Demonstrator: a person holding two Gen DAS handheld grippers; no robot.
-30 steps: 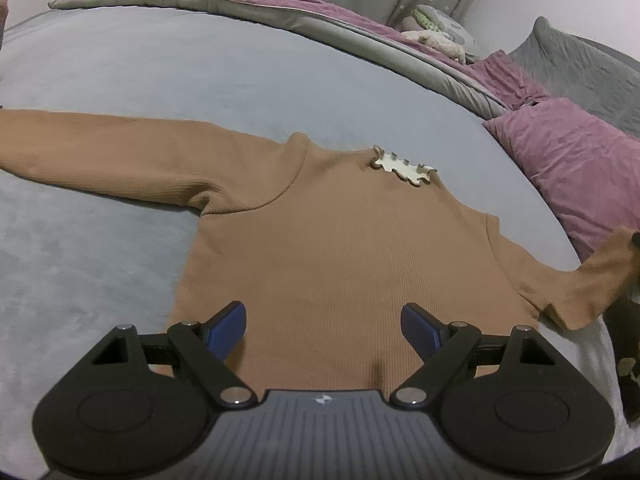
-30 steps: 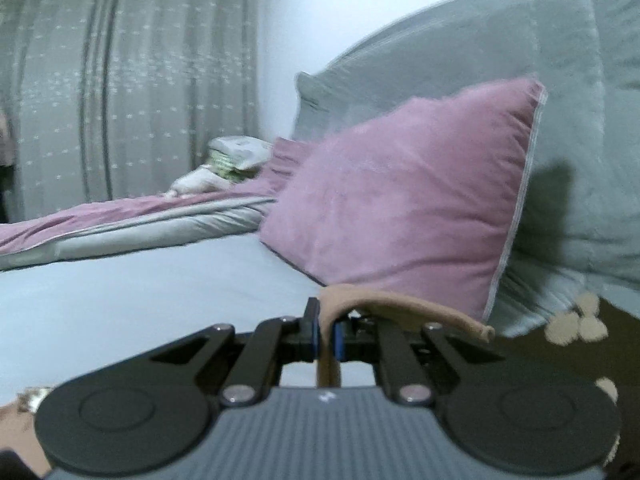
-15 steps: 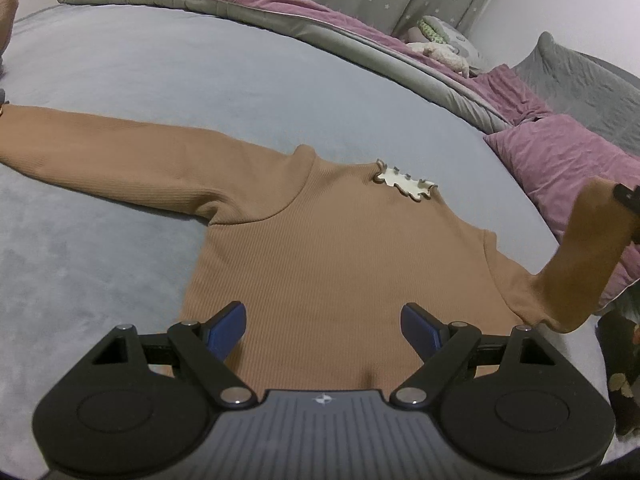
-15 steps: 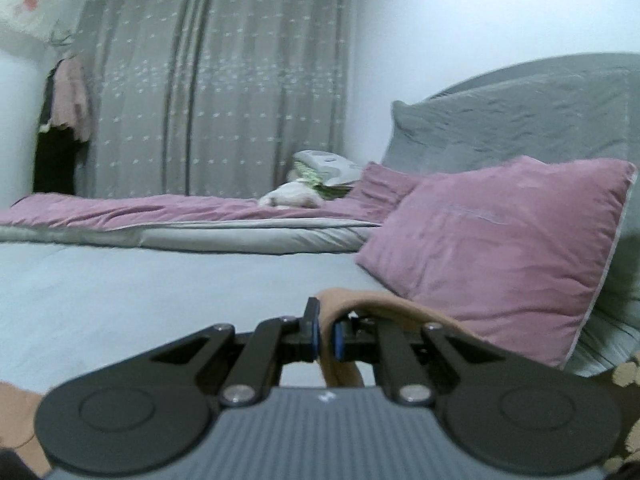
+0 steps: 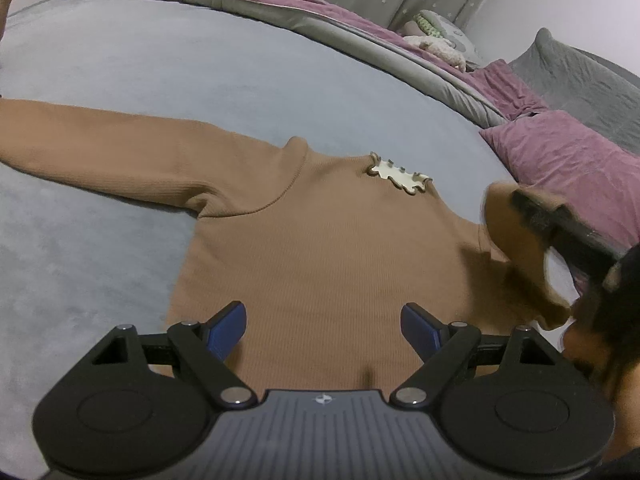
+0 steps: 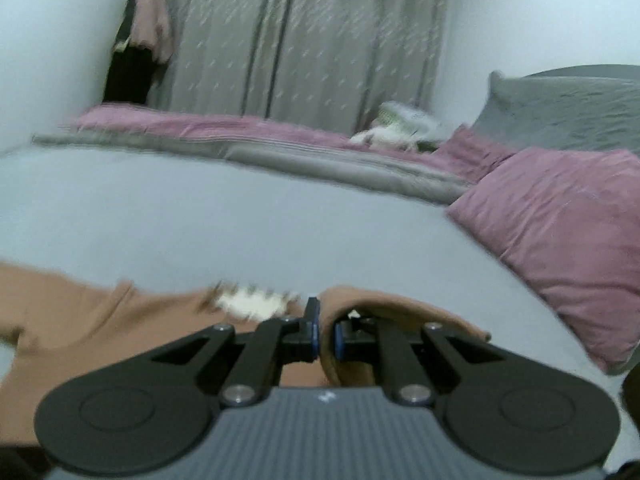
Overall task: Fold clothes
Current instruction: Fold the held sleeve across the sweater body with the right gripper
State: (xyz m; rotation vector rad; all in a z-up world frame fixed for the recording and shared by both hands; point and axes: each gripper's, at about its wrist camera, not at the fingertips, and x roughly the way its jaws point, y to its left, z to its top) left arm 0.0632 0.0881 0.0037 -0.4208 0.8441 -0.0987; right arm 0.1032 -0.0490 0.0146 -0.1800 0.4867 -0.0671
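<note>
The right gripper [image 6: 326, 338] has its blue-padded jaws pinched nearly together on the cuff of the brown sweater's sleeve [image 6: 384, 312], the cloth folded over the right finger and hanging down between the two. In the left wrist view that same sleeve [image 5: 516, 240] is lifted off the bed at the right, arched up from the shoulder, with the dark gripper blurred at its end. The left gripper [image 5: 323, 326] has its jaws spread wide and holds nothing; its blue pads [image 5: 224, 326] sit over the near hem of the brown sweater [image 5: 320, 248], though whether they touch the cloth cannot be told. The sweater lies flat, front down or up cannot be told, with its body in the middle of the grey bed cover [image 5: 200, 72], its other sleeve [image 5: 100, 144] stretched out flat to the left, and a cream scalloped collar piece [image 5: 400, 176] at the far neckline. Beyond it, at the far edge, a rolled grey and mauve quilt [image 5: 320, 12] runs across; a mauve pillow [image 5: 568, 160] and a grey pillow [image 5: 580, 76] lie at the right, grey curtains [image 6: 300, 40] hang behind.
</note>
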